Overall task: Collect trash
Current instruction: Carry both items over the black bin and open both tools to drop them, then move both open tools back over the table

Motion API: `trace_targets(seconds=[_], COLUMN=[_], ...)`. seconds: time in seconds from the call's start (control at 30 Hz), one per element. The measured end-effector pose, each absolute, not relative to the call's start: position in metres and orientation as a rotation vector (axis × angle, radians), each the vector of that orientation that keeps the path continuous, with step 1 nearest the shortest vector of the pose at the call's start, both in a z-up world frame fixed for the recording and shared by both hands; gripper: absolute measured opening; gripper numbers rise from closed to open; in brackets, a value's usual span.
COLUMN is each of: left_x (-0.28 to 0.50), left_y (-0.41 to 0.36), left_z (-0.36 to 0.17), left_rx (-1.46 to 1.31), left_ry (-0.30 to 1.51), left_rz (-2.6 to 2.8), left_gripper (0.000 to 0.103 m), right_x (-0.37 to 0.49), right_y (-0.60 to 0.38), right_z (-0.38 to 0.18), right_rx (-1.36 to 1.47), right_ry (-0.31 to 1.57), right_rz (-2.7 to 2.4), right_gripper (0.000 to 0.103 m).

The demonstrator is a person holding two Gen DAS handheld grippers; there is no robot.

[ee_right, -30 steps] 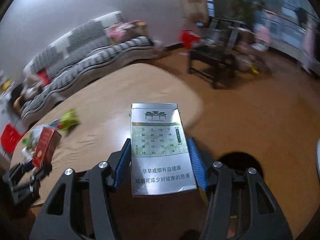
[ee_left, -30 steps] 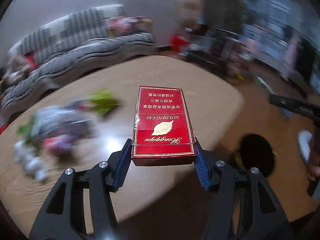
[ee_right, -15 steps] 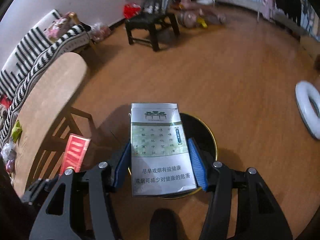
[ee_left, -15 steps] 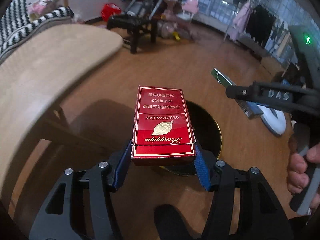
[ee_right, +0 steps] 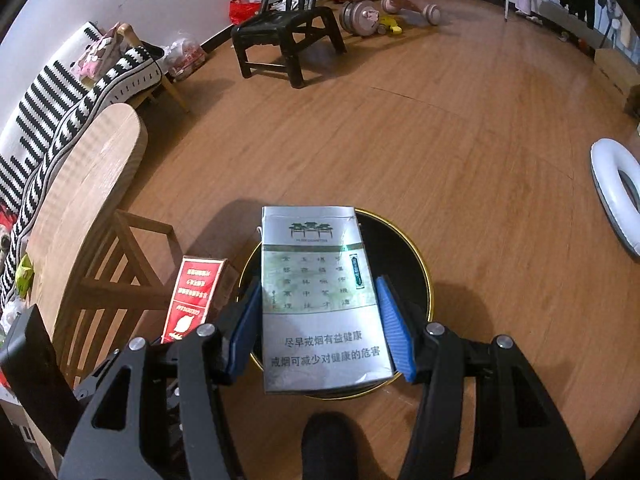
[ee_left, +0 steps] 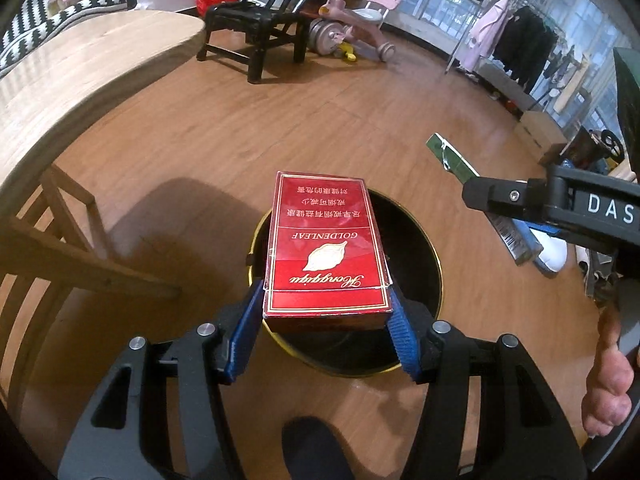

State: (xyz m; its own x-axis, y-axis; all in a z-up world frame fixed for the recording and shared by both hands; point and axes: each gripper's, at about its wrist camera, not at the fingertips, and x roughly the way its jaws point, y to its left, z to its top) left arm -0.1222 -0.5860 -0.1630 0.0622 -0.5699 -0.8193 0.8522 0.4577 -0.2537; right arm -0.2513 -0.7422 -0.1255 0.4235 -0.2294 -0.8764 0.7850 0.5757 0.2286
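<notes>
I am looking down at the black bin [ee_left: 408, 248] with a gold rim on the wood floor; it is sitting at 6 o'clock of both views, under both packs. My left claw [ee_left: 326, 322] is clamping the red cigarette pack [ee_left: 326, 256] by its sides, gold leaf emblem and gold lettering facing up, over the bin's mouth. My right claw [ee_right: 322, 334] is gripping the silver-green cigarette pack [ee_right: 320, 292], pale with a green band and dark printed characters, also over the bin [ee_right: 404, 264].

The left view is showing the right claw [ee_left: 500, 236] side-on at 3 o'clock, with the pack's thin edge [ee_left: 452, 156] and a hand [ee_left: 608, 384] at 4 o'clock. The right view is showing the red pack [ee_right: 194, 296] at 8 o'clock, beside the tabletop [ee_right: 80, 200], and litter [ee_right: 22, 272] on its far edge at 9 o'clock.
</notes>
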Motion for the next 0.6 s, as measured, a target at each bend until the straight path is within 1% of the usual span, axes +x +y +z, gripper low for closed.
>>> trace_targets(seconds=[0.07, 0.1, 0.13, 0.17, 0.2, 0.37, 0.47, 0.6], left_x=[-0.123, -0.122, -0.123, -0.122, -0.122, -0.122, -0.117, -0.107], left_y=[-0.59, -0.591, -0.589, -0.59, -0.591, -0.583, -0.574, -0.547], left_z=[-0.164, -0.165, -0.166, -0.168, -0.168, -0.163, -0.153, -0.131], left_rx=[0.325, 0.322, 0.318, 0.313, 0.307, 0.295, 0.27, 0.238], left_ry=[1.044, 1.048, 1.052, 1.053, 1.049, 1.043, 1.031, 1.015], left_rz=[-1.128, -1.133, -1.136, -1.137, -1.136, -1.127, -1.113, -1.086], left_gripper=[0.058, 0.061, 0.064, 0.072, 0.076, 0.082, 0.088, 0.091], right_x=[-0.25, -0.25, -0.251, -0.252, -0.253, -0.254, -0.249, -0.235], right_y=[-0.744, -0.745, -0.746, -0.746, -0.745, -0.742, -0.736, -0.716], right_z=[-0.125, -0.125, -0.126, -0.125, -0.124, -0.118, -0.109, -0.084], right_rx=[0.705, 0.71, 0.715, 0.717, 0.717, 0.724, 0.724, 0.684], right_ry=[0.913, 0.912, 0.909, 0.902, 0.899, 0.886, 0.868, 0.832], right_rz=[-0.713, -0.716, -0.719, -0.728, -0.733, -0.741, -0.732, -0.693], right_gripper=[0.057, 0.064, 0.076, 0.079, 0.08, 0.08, 0.08, 0.084])
